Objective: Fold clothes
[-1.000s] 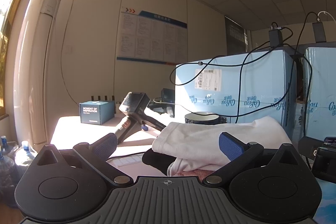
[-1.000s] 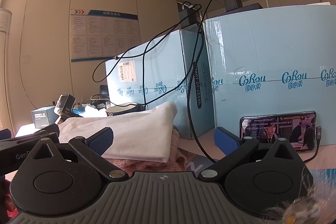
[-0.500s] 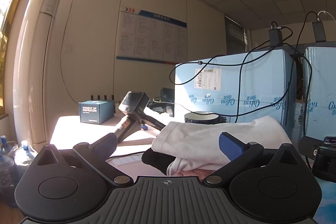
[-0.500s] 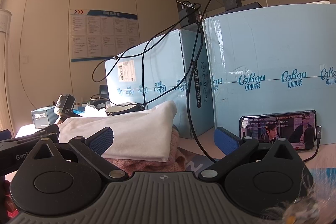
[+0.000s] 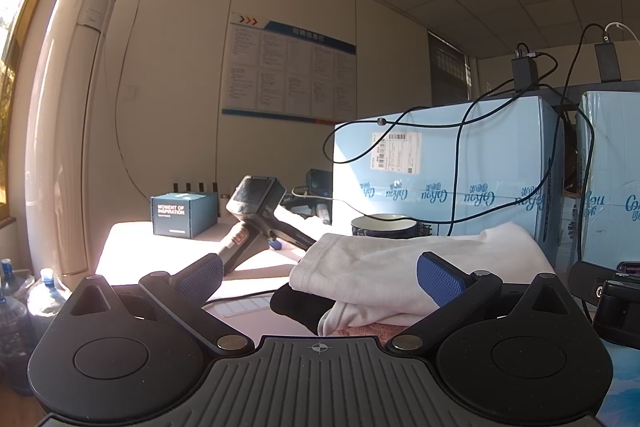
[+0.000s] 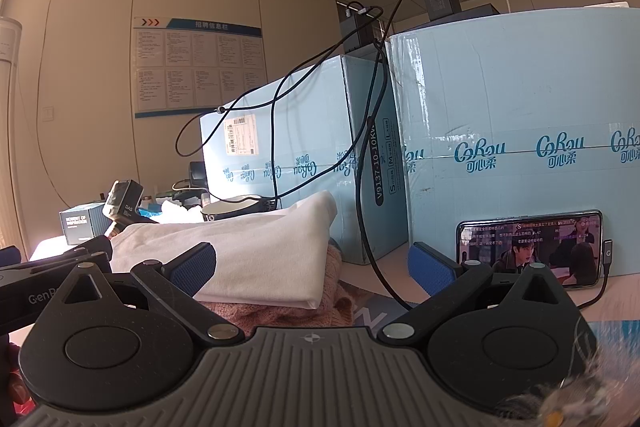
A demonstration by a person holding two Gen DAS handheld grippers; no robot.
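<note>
Beside the blue cartons [image 6: 516,131]: folded white garment [image 6: 256,251] atop pink knit [image 6: 288,311] | bowl [image 5: 384,225] contents unseen | left gripper [image 5: 320,273], right gripper [image 6: 312,263] spread, empty

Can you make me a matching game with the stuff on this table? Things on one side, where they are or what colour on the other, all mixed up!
Things:
1. white garment
2. pink knit garment
3. phone
4. small dark blue box

Clues:
A. leaning against a light blue carton, screen lit
B. folded, on top of the pile
C. at the far side of the table, in sunlight
D. under the white one, peeking out

Pairs: 1-B, 2-D, 3-A, 4-C
</note>
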